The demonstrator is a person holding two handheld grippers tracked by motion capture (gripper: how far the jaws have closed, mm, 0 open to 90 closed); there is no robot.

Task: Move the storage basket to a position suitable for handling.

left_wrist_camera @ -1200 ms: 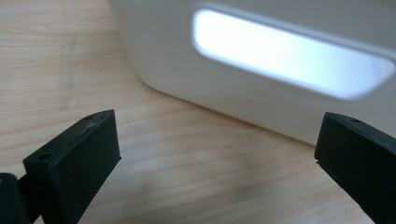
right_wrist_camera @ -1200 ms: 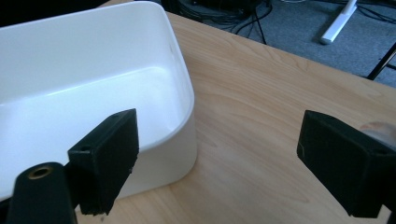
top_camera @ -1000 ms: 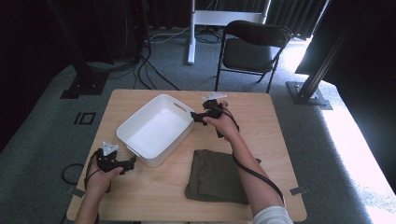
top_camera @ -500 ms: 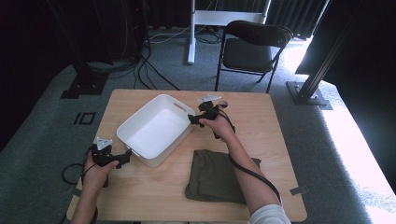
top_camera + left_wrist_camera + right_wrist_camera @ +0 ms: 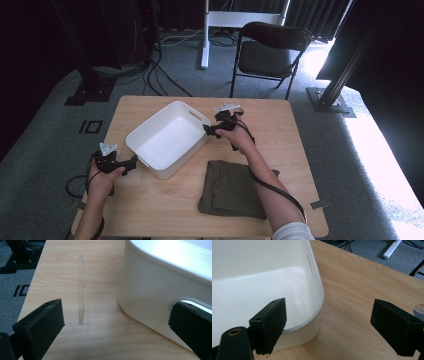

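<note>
Nearest the person, a folded olive-green cloth lies flat on the desk, just in front of the right forearm and apart from the bin, set where it can be picked up once the container is in place; that reading is a judgement, since neither tool touches it now. Farther in, the left tool is held low at the near-left corner of the white plastic bin. In the left gripper view its jaws stand wide apart, one over bare wood and the other right by the handle cut-out in the bin's wall, which suggests it is lining up to catch that end. The bin sits skewed on the middle-left of the desk, empty, its open top facing up. Beyond it, the right tool meets the far-right corner; in the right gripper view its jaws are also spread, one inside the rim and the other outside over the desk, straddling the wall without pinching it. Taking opposite corners would let both hands lift or square up the bin evenly. Past the desk stands a black folding chair on grey carpet.
</note>
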